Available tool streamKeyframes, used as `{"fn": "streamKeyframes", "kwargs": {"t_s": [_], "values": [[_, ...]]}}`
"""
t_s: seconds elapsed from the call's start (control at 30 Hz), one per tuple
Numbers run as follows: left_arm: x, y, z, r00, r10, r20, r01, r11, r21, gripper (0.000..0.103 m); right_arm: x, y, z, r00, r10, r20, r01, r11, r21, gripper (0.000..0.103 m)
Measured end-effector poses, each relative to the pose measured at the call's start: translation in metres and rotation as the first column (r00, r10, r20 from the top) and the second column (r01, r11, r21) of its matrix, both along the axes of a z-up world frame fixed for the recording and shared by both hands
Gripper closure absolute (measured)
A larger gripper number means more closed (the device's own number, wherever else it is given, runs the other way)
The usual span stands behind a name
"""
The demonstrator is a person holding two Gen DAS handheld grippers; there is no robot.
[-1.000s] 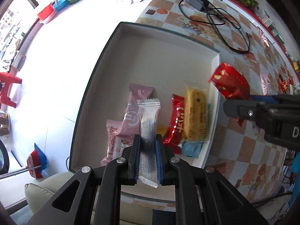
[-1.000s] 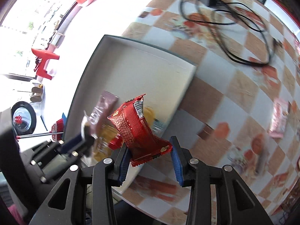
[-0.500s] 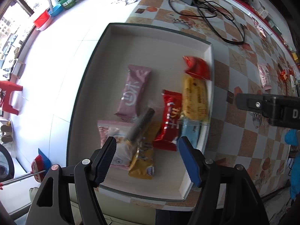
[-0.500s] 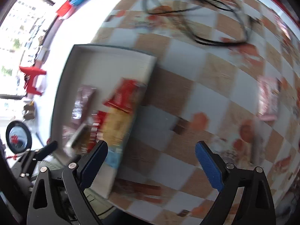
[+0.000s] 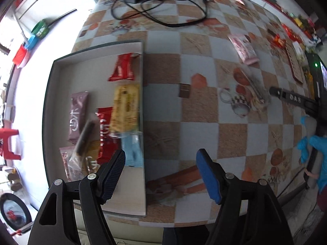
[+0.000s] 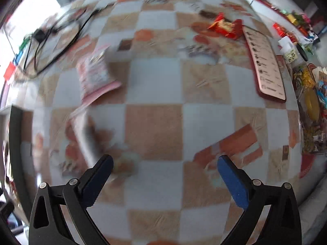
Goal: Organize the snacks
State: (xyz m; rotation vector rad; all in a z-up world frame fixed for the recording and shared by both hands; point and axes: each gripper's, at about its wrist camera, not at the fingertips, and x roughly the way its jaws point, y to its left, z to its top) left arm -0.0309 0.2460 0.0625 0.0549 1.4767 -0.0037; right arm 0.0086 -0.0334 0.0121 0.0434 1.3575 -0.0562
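Along the left edge of the desk (image 5: 163,67) sits the white tray (image 5: 61,65), and in it we see the snacks already gathered: a brown bar (image 5: 78,114), a dark stick pack (image 5: 83,140) lying across the pile, a red packet (image 5: 105,130), a yellow biscuit pack (image 5: 125,108), a pale blue pack (image 5: 132,153) and a red wrapper (image 5: 123,67) near the tray's far right wall. Our left tongs (image 5: 160,173) hover over that wall, jaws opening and nothing between them. Further right on the checkered desk, a pink packet (image 6: 95,75) lies loose, with a red-gold wrapped candy (image 6: 224,26) toward the far edge. Our right tongs (image 6: 164,180) hang above bare cloth, jaws opening wide and empty.

We judge that we are between drops, heading for the next snack. The next move calls for lowering the right tongs over the pink packet, squaring the jaws across its narrow width, and pinching its flat edge cleanly.
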Motion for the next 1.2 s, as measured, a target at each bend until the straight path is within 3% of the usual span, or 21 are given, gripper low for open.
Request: {"fn": "streamKeyframes", "kwargs": {"t_s": [0.1, 0.17, 0.3, 0.8, 1.2], "values": [[-0.002, -0.016, -0.007, 0.999, -0.032, -0.027, 0.032, 0.999, 0.021, 0.027, 0.0, -0.015, -0.014, 0.996, -0.06, 0.062, 0.058, 0.998, 0.034, 0.0], [-0.004, -0.028, -0.015, 0.997, -0.052, -0.058, 0.055, 0.997, 0.045, 0.027, -0.001, -0.011, -0.015, 0.985, -0.031, 0.171, 0.033, 0.999, -0.007, 0.0], [-0.004, -0.048, -0.029, 0.992, -0.065, -0.108, 0.073, 0.995, 0.073, 0.027, -0.012, 0.0, -0.016, 0.929, 0.059, 0.366, -0.054, 0.998, -0.025, 0.0], [0.021, -0.101, -0.034, 0.992, 0.028, -0.121, -0.013, 0.992, 0.126, 0.026, -0.017, -0.005, -0.02, 0.924, 0.057, 0.377, -0.052, 0.998, -0.024, 0.0], [-0.006, -0.101, -0.037, 0.973, 0.172, -0.152, -0.14, 0.969, 0.202, 0.026, -0.016, -0.005, -0.02, 0.925, 0.057, 0.377, -0.051, 0.998, -0.024, 0.0]]}}
